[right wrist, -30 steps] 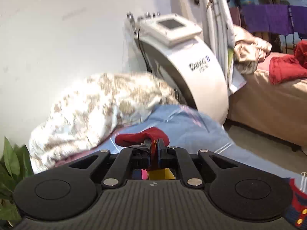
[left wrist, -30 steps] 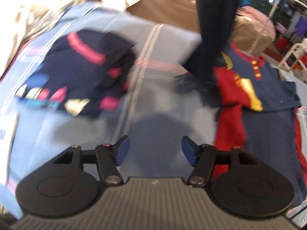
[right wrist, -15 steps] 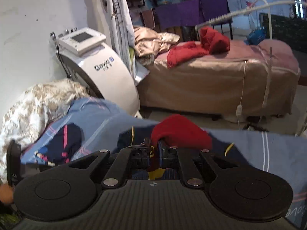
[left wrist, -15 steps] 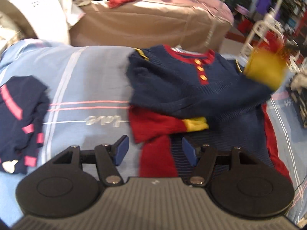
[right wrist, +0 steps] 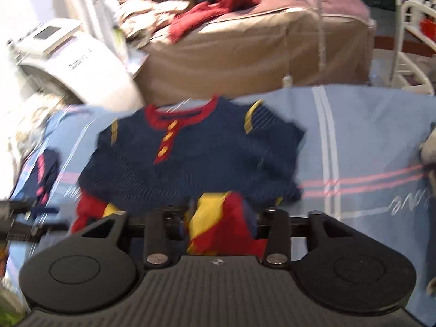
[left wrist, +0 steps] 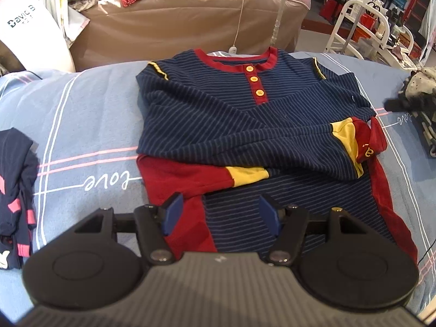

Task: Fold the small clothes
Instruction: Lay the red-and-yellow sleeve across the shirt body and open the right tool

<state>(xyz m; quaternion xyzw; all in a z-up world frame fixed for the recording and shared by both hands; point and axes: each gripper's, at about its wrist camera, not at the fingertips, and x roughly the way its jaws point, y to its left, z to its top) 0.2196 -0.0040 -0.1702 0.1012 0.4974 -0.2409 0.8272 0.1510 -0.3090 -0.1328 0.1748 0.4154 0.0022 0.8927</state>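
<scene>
A navy striped child's shirt (left wrist: 245,125) with red collar, yellow buttons and red-and-yellow sleeve ends lies face up on the blue bedsheet (left wrist: 81,125). Both sleeves are folded across its front. My left gripper (left wrist: 220,215) is open and empty, just above the shirt's lower hem. In the right wrist view the shirt (right wrist: 190,158) is blurred by motion. My right gripper (right wrist: 218,226) is open, and the red-and-yellow cuff (right wrist: 215,223) lies between its spread fingers.
A folded navy garment with pink stripes (left wrist: 16,190) lies at the sheet's left edge. A brown bed (left wrist: 190,13) with red clothes stands behind. A white machine (right wrist: 76,62) is at back left. A white rack (left wrist: 362,24) and a dark pile (left wrist: 419,100) are at right.
The right gripper swung the sleeve down across the shirt front and opened its fingers. The left gripper's view moved from the folded navy garment to over the shirt's hem.
</scene>
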